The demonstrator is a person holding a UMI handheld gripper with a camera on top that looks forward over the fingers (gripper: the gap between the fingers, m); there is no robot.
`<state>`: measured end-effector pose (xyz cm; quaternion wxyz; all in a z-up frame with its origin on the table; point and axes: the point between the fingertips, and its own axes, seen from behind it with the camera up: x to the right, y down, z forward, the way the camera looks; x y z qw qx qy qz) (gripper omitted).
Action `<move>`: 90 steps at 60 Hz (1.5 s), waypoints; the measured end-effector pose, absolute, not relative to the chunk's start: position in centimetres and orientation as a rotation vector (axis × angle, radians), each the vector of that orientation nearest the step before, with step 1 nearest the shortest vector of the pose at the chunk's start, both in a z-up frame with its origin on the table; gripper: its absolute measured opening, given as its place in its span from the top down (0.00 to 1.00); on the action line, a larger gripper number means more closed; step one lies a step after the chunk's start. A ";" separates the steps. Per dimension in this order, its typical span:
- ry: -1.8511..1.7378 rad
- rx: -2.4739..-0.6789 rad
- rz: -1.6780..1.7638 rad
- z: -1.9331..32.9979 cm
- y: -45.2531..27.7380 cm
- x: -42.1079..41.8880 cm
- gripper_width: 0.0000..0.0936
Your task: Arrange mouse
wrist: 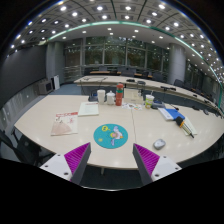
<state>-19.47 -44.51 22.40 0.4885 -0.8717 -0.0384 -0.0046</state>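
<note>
From the gripper view, the jaws stand wide apart with nothing between them, held up above the near edge of the pale bench (40,120). The purple pads (77,155) face each other across the gap. The gripper (112,158) touches nothing.

The mouse (158,144) is small and grey. It lies on the bench just ahead of the right jaw and a little to the outer side of it, not between the jaws.

Ahead of the gap between the jaws lies a round blue mat (111,134) with small coloured marks on it. It is flat on the bench, apart from the mouse.

Beyond the left jaw lies a paper sheet (65,123) with red print. Farther ahead, past the round mat, stand a few cups and a red bottle (119,95) in a little group. What is inside them cannot be told. Beyond the right jaw, farther off, lie some blue things (176,116) on the bench.

Behind the bench are more tables, and lights on the ceiling.
</note>
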 end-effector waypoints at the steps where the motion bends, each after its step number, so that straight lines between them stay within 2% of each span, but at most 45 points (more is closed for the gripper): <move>1: -0.085 -2.130 -0.020 22.0 -44.8 -18.7 0.08; 12: 0.005 -2.207 -0.161 12.2 -43.4 -7.8 0.08; 19: 0.036 -2.216 -0.209 7.8 -40.5 -1.4 0.08; 31: 0.053 -2.209 -0.196 2.5 -32.9 6.1 0.08; 41: 0.110 -2.255 -0.120 -0.9 -27.9 8.6 0.08; 50: 0.114 -2.244 -0.088 -1.0 -24.5 9.5 0.09; 54: 0.111 -2.244 -0.080 -1.1 -23.3 9.6 0.13; 57: 0.095 -2.245 -0.092 -1.3 -22.6 9.8 0.22; 62: 0.093 -2.243 -0.113 -1.3 -21.7 10.2 0.45; 78: 0.100 -2.263 -0.153 -1.1 -20.7 10.2 0.61; 84: 0.110 -2.232 -0.184 1.6 -20.2 9.3 0.62; 90: 0.117 -2.146 -0.143 7.6 -19.1 5.1 0.62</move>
